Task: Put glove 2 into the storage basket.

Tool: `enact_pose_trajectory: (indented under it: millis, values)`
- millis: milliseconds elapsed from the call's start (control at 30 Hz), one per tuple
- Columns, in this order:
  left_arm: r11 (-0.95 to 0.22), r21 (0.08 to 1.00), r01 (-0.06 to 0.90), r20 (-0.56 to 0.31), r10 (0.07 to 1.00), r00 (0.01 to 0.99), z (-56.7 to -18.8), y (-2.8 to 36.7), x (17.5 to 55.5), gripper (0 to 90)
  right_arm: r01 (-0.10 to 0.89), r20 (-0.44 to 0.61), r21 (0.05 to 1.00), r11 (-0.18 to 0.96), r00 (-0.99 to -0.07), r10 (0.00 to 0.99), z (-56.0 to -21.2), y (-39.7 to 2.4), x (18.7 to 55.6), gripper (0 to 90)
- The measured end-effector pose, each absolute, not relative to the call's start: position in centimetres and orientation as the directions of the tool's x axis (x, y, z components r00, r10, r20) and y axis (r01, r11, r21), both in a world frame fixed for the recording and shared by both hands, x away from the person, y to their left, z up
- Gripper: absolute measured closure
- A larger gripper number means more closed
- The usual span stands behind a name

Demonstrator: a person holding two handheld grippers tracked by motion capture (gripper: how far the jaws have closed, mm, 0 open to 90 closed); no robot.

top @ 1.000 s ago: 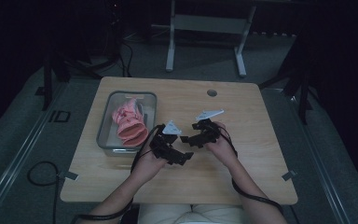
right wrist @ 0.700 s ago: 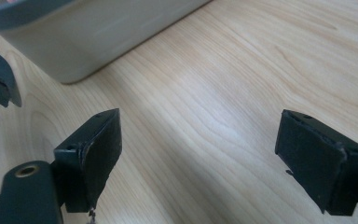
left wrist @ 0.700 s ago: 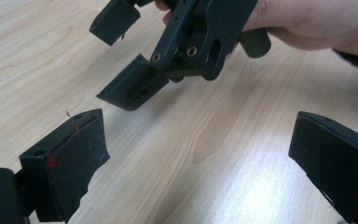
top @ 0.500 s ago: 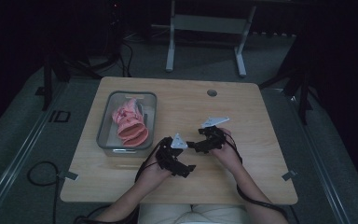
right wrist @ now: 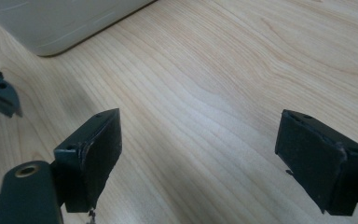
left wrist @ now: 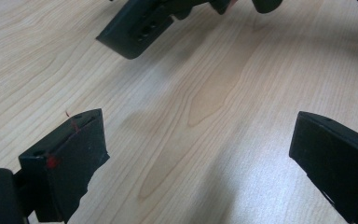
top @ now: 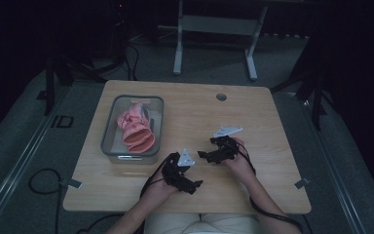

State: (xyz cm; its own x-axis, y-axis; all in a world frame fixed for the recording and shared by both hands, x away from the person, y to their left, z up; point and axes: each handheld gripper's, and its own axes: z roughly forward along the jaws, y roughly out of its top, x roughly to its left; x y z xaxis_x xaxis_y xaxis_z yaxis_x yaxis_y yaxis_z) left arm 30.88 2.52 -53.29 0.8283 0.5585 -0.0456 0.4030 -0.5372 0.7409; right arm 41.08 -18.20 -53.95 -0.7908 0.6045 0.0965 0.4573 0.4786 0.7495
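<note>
Black left tool sits nearest the person, low over the wooden counter, jaws spread wide and empty. Right tool lies just beyond and beside it, jaws likewise released with bare wood between them. Both tools are near each other without touching. Farther left stands a grey bin holding pink items, apart from both tools.

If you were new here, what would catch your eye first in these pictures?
Probably the pink items piled in the grey bin at the table's left side. Next, the left gripper and right gripper, both open with nothing between their jaws, low over bare wood near the front edge.
</note>
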Motion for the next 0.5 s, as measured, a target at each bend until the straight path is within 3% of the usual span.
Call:
enact_pose_trajectory:
  millis: [500]
  values:
    - [-0.585, 0.729, 0.356, -0.005, 0.515, 0.857, -54.9, 3.6, 30.3, 2.5, 0.438, 0.068, 0.753, 0.491, -0.794, 0.604, -55.7, -19.1, 40.1, 14.1]
